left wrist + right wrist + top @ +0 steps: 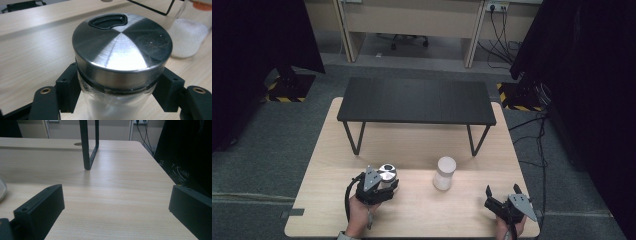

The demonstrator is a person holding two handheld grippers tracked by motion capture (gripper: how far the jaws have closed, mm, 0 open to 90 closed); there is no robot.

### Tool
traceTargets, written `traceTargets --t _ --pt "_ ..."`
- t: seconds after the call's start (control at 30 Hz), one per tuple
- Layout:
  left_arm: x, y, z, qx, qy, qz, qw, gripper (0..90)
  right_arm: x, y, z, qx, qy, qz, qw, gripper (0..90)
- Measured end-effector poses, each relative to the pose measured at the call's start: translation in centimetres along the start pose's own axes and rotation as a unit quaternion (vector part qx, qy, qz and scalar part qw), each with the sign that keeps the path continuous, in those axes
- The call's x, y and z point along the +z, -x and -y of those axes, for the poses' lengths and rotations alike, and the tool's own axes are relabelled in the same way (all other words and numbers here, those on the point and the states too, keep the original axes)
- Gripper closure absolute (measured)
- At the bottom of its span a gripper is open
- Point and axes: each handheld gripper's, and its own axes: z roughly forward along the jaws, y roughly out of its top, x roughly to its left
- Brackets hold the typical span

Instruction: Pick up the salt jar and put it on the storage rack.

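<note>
Left tool: we see it clamped around the steel-lidded jar, near tabletop front edge; white jar nearby
Right tool: jaws spread, holding nothing

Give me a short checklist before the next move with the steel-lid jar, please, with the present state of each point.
1. Left gripper around the jar, one jaw on each side of the glass: ok.
2. Jaws pressing firmly on the glass: cannot tell.
3. Steel lid seated on the jar: ok.
4. Second jar of white grains stands apart from the held one: ok.
5. Right gripper open, holding nothing, ready to help: ok.
6. Black shelf beyond both jars, away from the grippers: ok.
</note>
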Motion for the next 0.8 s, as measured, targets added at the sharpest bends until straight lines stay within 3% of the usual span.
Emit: traceTargets --t 0.6,0.8 --pt "-1.4 -0.2 -2.9 -0.007 0.005 -0.025 0.9996 31.5 -0.1 0.2 0.1 0.007 0.003 -0.004 1.0 0.3" --pt "-1.8 -1.1 -3.9 -0.031 0.009 -0.02 0.9993 31.5 -0.1 0.3 0.1 0.007 0.004 -0.006 0.9999 0.3"
